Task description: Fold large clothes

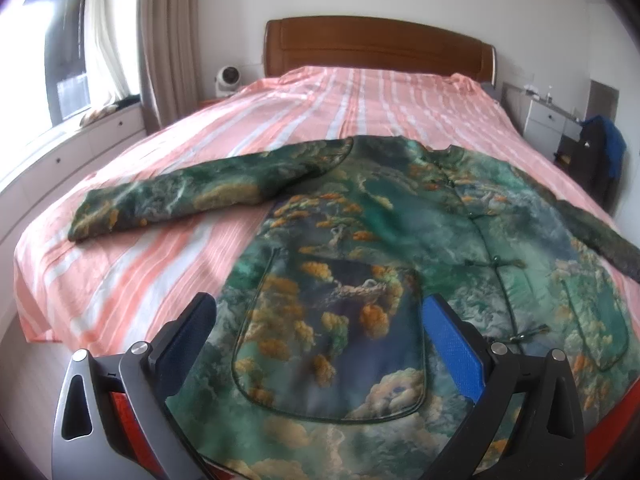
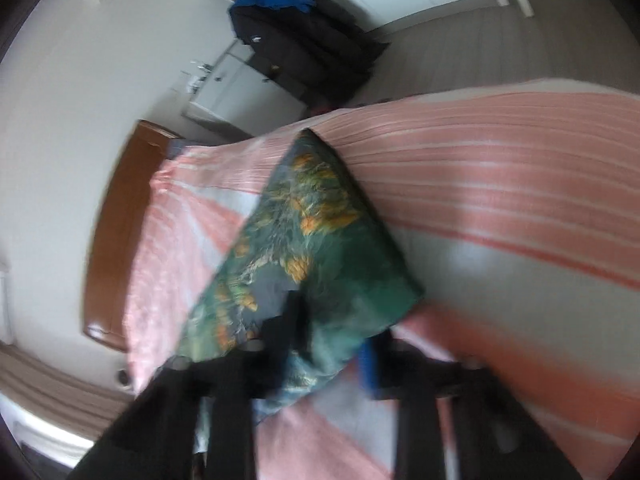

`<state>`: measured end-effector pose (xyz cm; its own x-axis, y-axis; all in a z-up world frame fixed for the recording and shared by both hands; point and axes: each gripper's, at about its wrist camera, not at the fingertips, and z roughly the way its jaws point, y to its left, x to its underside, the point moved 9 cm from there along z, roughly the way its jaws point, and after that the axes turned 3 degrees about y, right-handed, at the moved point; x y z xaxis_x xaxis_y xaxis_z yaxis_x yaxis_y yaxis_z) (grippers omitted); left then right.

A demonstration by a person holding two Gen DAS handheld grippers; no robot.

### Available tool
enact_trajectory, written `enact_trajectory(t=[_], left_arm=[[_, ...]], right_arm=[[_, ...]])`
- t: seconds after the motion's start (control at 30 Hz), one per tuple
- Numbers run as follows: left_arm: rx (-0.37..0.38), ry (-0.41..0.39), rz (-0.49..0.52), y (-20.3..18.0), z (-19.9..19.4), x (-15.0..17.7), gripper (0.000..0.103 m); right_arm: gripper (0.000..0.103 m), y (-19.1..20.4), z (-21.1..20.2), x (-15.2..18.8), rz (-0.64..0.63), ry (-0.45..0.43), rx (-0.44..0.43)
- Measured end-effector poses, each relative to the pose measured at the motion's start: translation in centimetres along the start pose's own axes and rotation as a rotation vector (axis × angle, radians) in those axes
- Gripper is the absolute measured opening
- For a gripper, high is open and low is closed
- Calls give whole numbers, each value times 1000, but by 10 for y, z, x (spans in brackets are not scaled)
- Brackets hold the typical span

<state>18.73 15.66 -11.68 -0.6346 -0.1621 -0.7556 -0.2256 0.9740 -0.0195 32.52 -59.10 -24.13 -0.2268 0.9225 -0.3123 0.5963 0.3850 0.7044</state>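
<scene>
A large green jacket (image 1: 360, 248) with an orange and cloud print lies front up on the bed, its left sleeve (image 1: 172, 204) stretched out sideways. My left gripper (image 1: 320, 320) is open, its fingers apart above the jacket's lower pocket, holding nothing. In the blurred right wrist view my right gripper (image 2: 332, 344) is shut on the jacket's other sleeve (image 2: 304, 240), which is lifted off the bedspread and runs away from the fingers.
The bed has a pink and white striped cover (image 1: 280, 112) and a wooden headboard (image 1: 376, 48). White drawers (image 1: 72, 152) run along the left under a window. A white nightstand (image 1: 548, 120) and dark clothes on a chair (image 1: 600, 148) stand at the right.
</scene>
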Motion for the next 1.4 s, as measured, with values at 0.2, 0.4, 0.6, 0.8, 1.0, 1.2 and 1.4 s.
enact_trajectory(t=[0.2, 0.4, 0.6, 0.8, 1.0, 1.2, 1.4], left_arm=[[0, -9, -24, 11, 8, 2, 103], [10, -19, -52, 21, 10, 5, 103], [-29, -47, -23, 33, 9, 6, 103], [-23, -47, -7, 31, 10, 9, 103], [20, -45, 9, 20, 11, 8, 103], [61, -39, 14, 11, 9, 10, 103], [60, -9, 39, 1, 14, 16, 103]], right_arm=[[16, 165, -45, 33, -416, -46, -150], [16, 355, -76, 178, -769, 57, -441], [18, 430, -18, 359, -988, 210, -477], [73, 382, 54, 469, -927, 456, -348], [74, 322, 9, 494, -1112, 503, -342], [79, 247, -63, 490, -1353, 358, -266], [85, 176, -122, 474, -1322, 268, -209]])
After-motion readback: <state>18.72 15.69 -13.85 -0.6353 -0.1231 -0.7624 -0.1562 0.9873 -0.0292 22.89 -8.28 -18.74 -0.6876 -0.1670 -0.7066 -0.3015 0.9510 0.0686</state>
